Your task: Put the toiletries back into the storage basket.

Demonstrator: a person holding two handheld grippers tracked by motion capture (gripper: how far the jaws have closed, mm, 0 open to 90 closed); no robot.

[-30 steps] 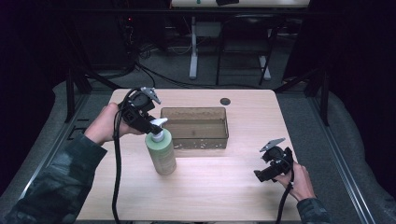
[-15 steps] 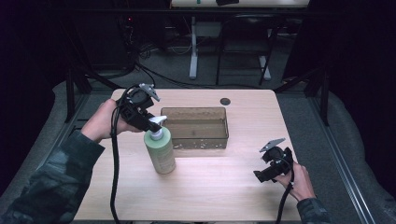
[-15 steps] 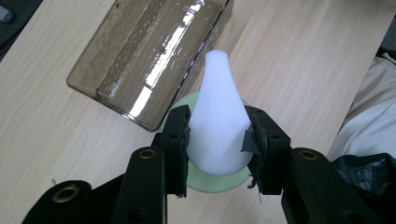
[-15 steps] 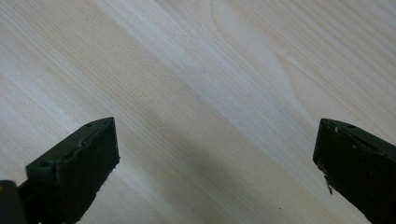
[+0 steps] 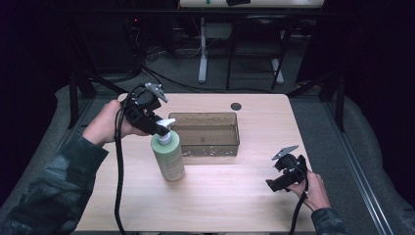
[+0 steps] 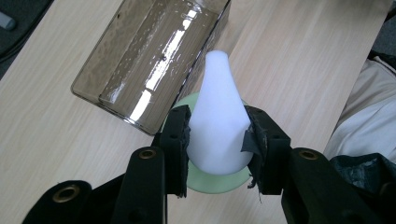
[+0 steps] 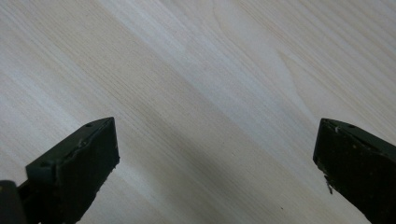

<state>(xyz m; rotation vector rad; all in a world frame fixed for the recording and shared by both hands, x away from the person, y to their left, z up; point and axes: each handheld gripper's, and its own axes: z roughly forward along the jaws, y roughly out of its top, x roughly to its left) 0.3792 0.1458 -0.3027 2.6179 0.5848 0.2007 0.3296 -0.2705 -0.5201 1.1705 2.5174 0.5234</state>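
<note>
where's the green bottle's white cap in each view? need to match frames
High view: white cap left of centre, atop the green bottle, at the left gripper tip.
Left gripper view: cap at centre, clamped between the fingers.
Right gripper view: not in frame, just table.
Shared landmark: smoky clear bin beside the bottle.

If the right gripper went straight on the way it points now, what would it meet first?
Most likely the bare wooden table: the open right gripper points down at its surface, with nothing between the jaws. How far off the wood is remains unclear.
</note>
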